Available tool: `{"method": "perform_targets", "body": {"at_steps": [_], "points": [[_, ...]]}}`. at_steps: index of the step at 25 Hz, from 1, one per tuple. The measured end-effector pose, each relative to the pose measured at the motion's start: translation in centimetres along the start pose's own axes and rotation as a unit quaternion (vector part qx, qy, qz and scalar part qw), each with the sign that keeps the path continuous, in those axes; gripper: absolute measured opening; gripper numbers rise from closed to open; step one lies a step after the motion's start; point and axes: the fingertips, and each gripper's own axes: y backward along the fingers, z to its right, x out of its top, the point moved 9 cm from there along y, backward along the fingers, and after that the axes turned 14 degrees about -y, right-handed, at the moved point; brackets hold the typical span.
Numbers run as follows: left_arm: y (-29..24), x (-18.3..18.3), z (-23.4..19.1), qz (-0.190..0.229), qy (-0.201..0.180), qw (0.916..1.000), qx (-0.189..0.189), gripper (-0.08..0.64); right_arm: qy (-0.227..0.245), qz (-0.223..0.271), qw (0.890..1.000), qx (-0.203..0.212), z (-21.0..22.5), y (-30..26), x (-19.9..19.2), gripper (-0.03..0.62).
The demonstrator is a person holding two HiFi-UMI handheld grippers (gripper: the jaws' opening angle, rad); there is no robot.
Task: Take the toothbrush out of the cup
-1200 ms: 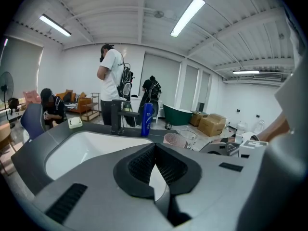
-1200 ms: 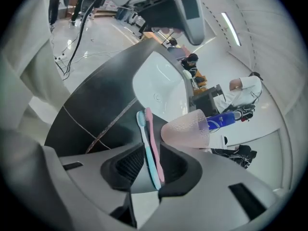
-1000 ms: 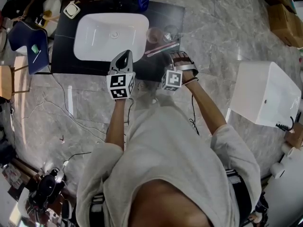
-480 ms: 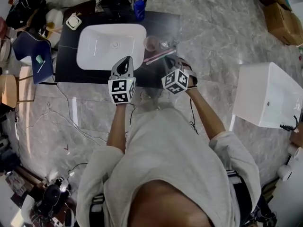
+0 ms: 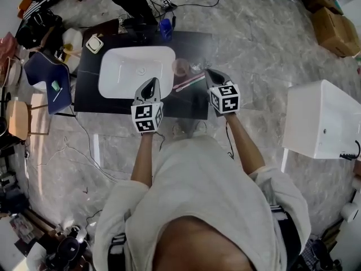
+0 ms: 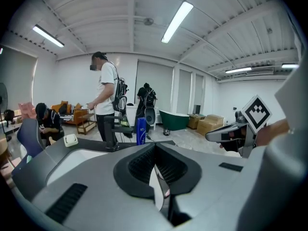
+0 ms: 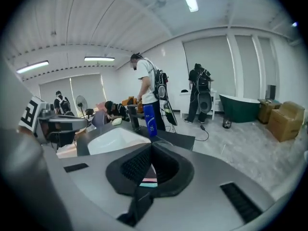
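The right claw (image 5: 210, 74) pinched the pink toothbrush (image 5: 189, 83) near the cup (image 5: 180, 67); the left claw (image 5: 151, 83) was pressed together, empty.

- basin (image 5: 138, 72) set in the counter (image 5: 192, 103), toward its left
- cup (image 5: 181, 68) just right of the basin
- toothbrush (image 5: 189, 83) in front of the cup, outside it
- bottle (image 5: 164, 29) behind the basin

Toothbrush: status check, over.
Left gripper shut, right gripper shut. Toothbrush flat on counter beside cup, already out. Nothing blocking.
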Motion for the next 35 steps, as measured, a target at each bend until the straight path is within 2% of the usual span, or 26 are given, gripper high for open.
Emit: {"method": "perform_targets", "body": {"at_steps": [3, 10, 17, 23, 35], "points": [[-0.2, 0.9, -0.1, 0.010, -0.006, 0.9999, 0.004, 0.026, 0.000, 0.033, 0.999, 0.000, 0.0, 0.6, 1.7, 0.014], [-0.7, 3.9, -1.1, 0.041, -0.018, 0.9989, 0.015, 0.026, 0.044, 0.091, 0.995, -0.006, -0.9, 2.4, 5.6, 0.014], [-1.2, 6.5, -1.5, 0.066, -0.038, 0.9970, 0.017, 0.026, 0.066, 0.143, 0.987, -0.010, -0.7, 4.3, 8.1, 0.014], [-1.4, 7.3, -1.3, 0.077, -0.043, 0.9960, 0.015, 0.026, 0.076, 0.157, 0.984, -0.017, -0.6, 5.0, 8.7, 0.014], [-1.7, 7.2, -1.5, 0.079, -0.042, 0.9959, 0.013, 0.026, 0.084, 0.147, 0.985, -0.017, -0.8, 4.4, 8.3, 0.014]]}}
